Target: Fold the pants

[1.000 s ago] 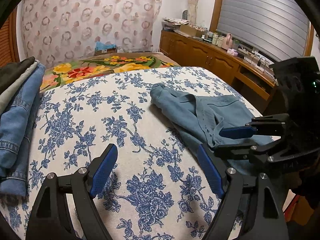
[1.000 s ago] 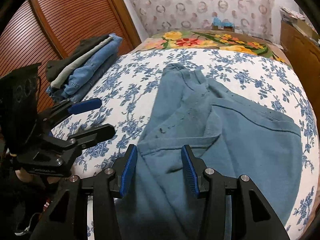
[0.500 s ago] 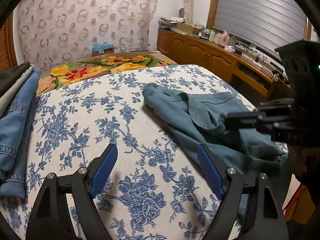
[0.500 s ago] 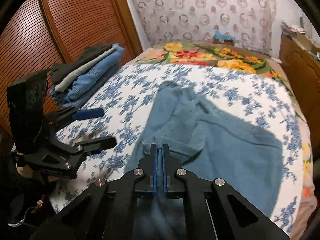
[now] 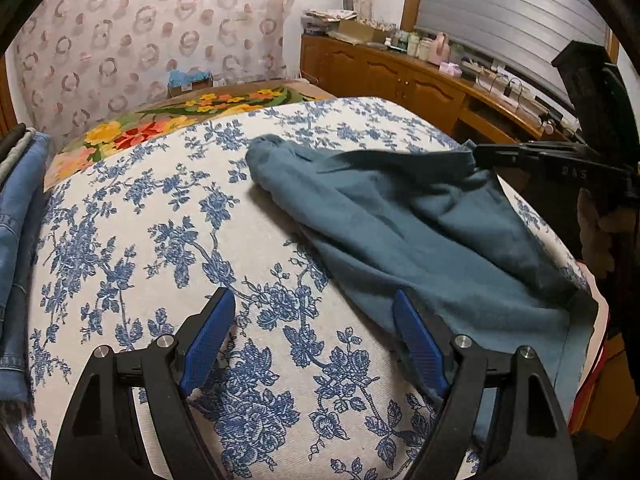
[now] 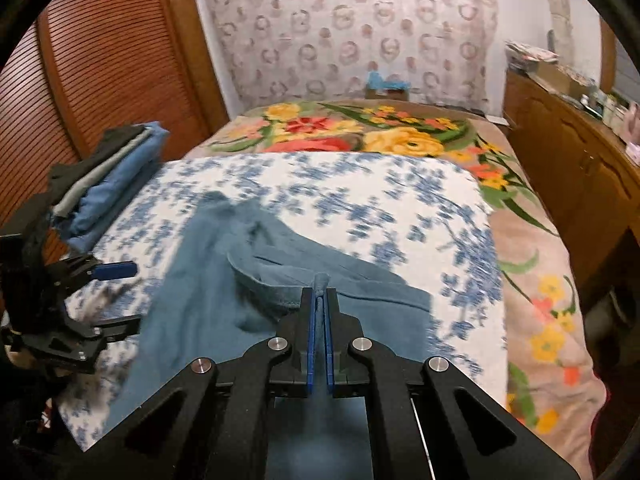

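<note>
Teal pants (image 5: 404, 216) lie on a blue-flowered white bedspread (image 5: 168, 240); they also show in the right wrist view (image 6: 208, 296). My right gripper (image 6: 319, 300) is shut on a fold of the pants' edge and holds it above the bed; it shows in the left wrist view (image 5: 480, 156) at the right, with the cloth stretched up to it. My left gripper (image 5: 312, 320) is open and empty, low over the bedspread; its right finger touches the pants' near edge. It shows in the right wrist view (image 6: 120, 296) at the left.
A stack of folded jeans and other clothes (image 6: 108, 176) lies on the bed's left side by a wooden slatted wardrobe (image 6: 100, 60). A floral blanket (image 6: 360, 132) covers the far end. A wooden cabinet (image 5: 400, 76) with clutter runs along the right.
My right gripper shut on the pants' edge and has lifted it up and to the right, pulling the cloth taut. My left gripper stayed open and hardly moved.
</note>
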A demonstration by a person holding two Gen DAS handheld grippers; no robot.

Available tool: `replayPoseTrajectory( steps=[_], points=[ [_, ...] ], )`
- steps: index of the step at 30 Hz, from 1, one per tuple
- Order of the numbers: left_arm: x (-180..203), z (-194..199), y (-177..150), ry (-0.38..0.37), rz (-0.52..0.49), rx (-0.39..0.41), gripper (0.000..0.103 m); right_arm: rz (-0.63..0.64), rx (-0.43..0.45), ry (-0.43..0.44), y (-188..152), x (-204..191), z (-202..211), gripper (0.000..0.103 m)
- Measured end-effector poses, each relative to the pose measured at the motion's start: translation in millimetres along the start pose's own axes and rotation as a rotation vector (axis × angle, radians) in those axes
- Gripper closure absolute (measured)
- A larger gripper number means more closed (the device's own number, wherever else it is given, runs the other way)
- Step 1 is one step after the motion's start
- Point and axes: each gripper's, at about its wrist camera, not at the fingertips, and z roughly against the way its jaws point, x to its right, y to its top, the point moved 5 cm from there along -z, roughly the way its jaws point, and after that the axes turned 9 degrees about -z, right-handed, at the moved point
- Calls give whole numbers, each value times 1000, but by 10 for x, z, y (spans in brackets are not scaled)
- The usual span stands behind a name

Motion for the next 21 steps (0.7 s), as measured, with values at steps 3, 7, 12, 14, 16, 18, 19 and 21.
replayPoseTrajectory(
  steps=[3, 7, 12, 14, 16, 18, 19, 21],
  points=[
    [11, -19, -4, 1, -2, -10, 21, -19, 8, -26, 4, 76, -38, 100],
    [16, -55, -11, -3, -2, -27, 21, -55, -2, -22, 12, 137, -93, 100],
    [18, -69, -26, 0, -5, -35, 21, -69, -29, -22, -1, 191, -118, 86],
    [23, -73, -28, 3, -9, -37, 21, -80, -32, -3, 8, 200, -116, 78],
    [26, -70, -31, 3, -9, -37, 21, -78, -50, 11, 2, 202, -142, 77],
    [32, -71, -29, 3, -9, -37, 21, -67, -62, 13, -8, 208, -184, 77],
    [33, -71, -28, 3, -10, -37, 20, -65, -68, 8, -10, 217, -202, 77],
    [33, -72, -28, 4, -10, -37, 20, -66, -88, 5, -21, 239, -251, 77]
  ],
)
